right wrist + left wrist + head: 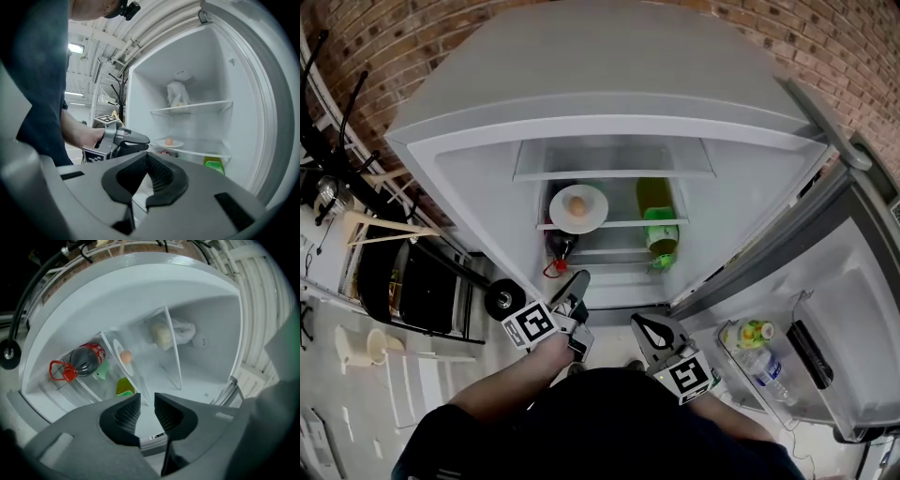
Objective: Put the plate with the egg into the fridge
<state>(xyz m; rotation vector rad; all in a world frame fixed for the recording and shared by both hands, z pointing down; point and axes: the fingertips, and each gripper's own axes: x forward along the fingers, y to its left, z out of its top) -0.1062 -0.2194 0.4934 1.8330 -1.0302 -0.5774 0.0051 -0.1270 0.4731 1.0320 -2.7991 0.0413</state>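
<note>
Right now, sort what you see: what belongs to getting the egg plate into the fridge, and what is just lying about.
Job: round white plate with the brown egg, already inside the open grey fridge; left tool, empty, jaws apart; right tool, shut.
Lying about: dark red-capped bottle; green plastic bottle; clear water bottle.

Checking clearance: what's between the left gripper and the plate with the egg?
Nothing; right gripper view shows only air between the left gripper and the plate. The dark bottle lies under that shelf.
</note>
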